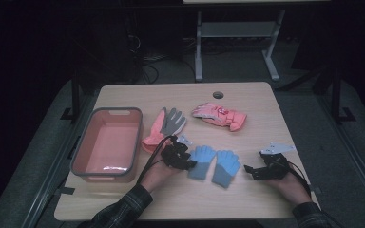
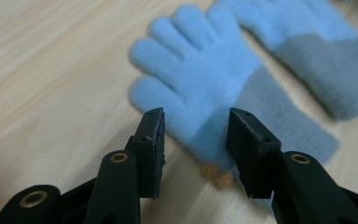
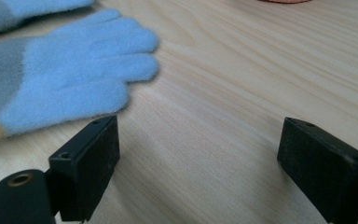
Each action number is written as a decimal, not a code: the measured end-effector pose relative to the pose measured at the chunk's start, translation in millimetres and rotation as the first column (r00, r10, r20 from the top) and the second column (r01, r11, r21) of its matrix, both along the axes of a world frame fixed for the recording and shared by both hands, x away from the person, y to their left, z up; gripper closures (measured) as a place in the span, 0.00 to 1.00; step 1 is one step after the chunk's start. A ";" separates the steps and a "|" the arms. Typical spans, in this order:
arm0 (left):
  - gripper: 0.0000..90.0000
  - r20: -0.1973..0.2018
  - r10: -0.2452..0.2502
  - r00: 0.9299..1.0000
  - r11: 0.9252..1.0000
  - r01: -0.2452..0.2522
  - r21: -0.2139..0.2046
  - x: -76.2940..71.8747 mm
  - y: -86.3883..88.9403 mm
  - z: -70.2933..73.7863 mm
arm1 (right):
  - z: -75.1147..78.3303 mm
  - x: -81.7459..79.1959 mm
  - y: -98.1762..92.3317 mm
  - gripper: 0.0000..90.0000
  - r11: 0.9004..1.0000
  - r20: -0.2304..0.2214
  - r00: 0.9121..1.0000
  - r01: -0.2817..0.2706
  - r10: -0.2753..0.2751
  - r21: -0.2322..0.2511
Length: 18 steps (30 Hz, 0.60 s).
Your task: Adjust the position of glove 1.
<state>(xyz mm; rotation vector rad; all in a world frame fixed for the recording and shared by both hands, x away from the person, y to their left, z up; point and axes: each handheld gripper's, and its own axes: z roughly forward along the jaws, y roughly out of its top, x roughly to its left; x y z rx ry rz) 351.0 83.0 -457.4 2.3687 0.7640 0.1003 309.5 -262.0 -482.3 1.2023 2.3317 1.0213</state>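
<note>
Two blue gloves (image 1: pixel 215 165) are seen lying flat on the desk (image 1: pixel 247 199), side by side and just apart, well right of the pink bin (image 1: pixel 107 145). The left gripper (image 1: pixel 183 164) is held at the cuff end of the left glove (image 2: pixel 200 88), its jaws partly spread; the cuff edge is seen between them in the left gripper view, but no pad is pressed on it. The right gripper (image 1: pixel 253 170) is kept low on the desk, right of the gloves, jaws spread wide over bare wood, nothing between them. Beyond the gloves, a pink-and-grey glove (image 1: pixel 165 127) lies just beside the bin, and a pink mitten (image 1: pixel 219 116) farther right.
</note>
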 end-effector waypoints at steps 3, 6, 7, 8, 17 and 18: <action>0.63 0.003 0.006 1.000 1.000 -0.006 0.002 -0.3 -0.1 0.0 | 0.0 0.2 -0.4 0.13 1.000 0.000 1.000 -0.005 0.005 -0.002; 0.70 0.010 0.008 1.000 1.000 -0.008 0.005 -0.8 -0.4 -0.2 | 0.0 0.1 -0.2 0.14 1.000 0.000 1.000 -0.006 0.006 -0.001; 0.73 0.007 0.008 1.000 1.000 -0.008 0.004 -1.2 -0.8 -0.1 | 0.1 0.0 -0.2 0.15 1.000 0.000 1.000 -0.008 0.008 0.000; 0.77 0.009 0.010 1.000 1.000 -0.010 0.003 -1.6 -1.4 -0.3 | 0.7 0.0 0.1 0.17 1.000 -0.001 1.000 -0.013 0.013 -0.001; 0.96 -0.006 0.007 1.000 1.000 -0.007 -0.028 1.2 -0.1 -1.1 | 15.5 -5.8 5.7 0.69 0.994 -0.046 0.994 -0.095 0.097 0.050; 0.97 -0.008 0.016 1.000 0.999 -0.017 -0.037 1.4 0.1 -1.0 | 16.5 -6.8 7.1 0.75 0.992 -0.049 0.992 -0.115 0.118 0.055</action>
